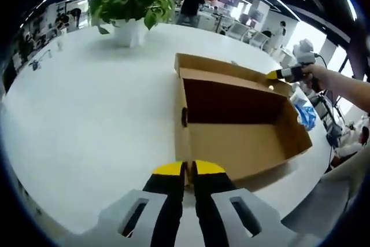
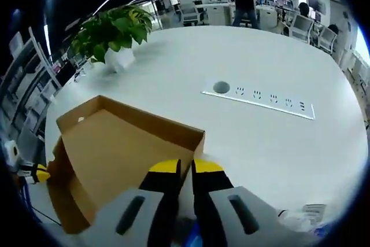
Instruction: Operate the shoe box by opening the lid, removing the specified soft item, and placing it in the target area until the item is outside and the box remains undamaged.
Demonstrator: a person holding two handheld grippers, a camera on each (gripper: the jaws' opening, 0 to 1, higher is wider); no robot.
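Observation:
An open brown cardboard shoe box [image 1: 231, 148] lies on the white table [image 1: 87, 114], its inside bare. My left gripper [image 1: 189, 170] is shut on the near end of the box's left wall. In the left gripper view, a hand holds my right gripper [image 1: 276, 74] at the box's far right corner. Seen from the right gripper view, the right gripper [image 2: 186, 169] has its jaws closed at the corner of the box [image 2: 115, 154] wall. A soft blue-and-white item [image 1: 304, 113] lies on the table outside the box, and a blue bit [image 2: 191, 239] shows under the right jaws. The left gripper's yellow tip [image 2: 36, 173] shows at the left.
A potted plant [image 1: 130, 27] in a white pot [image 2: 118, 59] stands at the table's far side. A socket strip [image 2: 260, 99] is set into the tabletop to the right of the box. A white scrap [image 2: 306, 215] lies near the front edge. People and office chairs stand beyond the table.

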